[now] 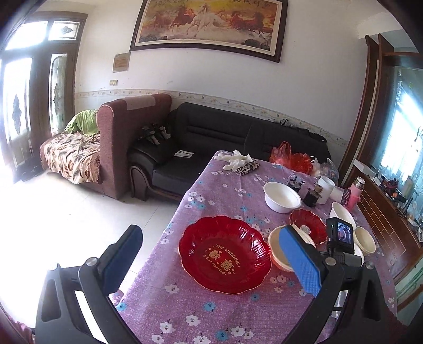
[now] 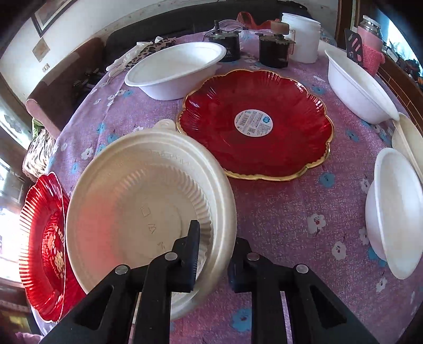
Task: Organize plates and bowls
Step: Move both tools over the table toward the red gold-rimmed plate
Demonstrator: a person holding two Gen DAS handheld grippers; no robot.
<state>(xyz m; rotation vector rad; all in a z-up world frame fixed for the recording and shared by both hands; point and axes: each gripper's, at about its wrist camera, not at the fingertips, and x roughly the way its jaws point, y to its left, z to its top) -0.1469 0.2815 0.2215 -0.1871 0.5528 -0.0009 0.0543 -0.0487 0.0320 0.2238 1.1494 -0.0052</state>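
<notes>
The left wrist view looks across the bench, draped in a purple flowered cloth, toward a black sofa and a horse painting on the wall. The left claw is spread wide and released, gripping nothing; the red wedding plate lies flat between its blue pads, untouched. To its right a cream bowl shows partly behind the right pad, with the right claw's camera body beside it. Farther off sit a white bowl and a smaller red plate.

The right wrist view reveals what that one hides: the right claw is clenched on the near rim of the cream bowl, one finger inside the wall and one outside. The wedding plate appears only as a sliver at the left edge. The gold-rimmed red plate carries a round label, and white bowls line the right side.
</notes>
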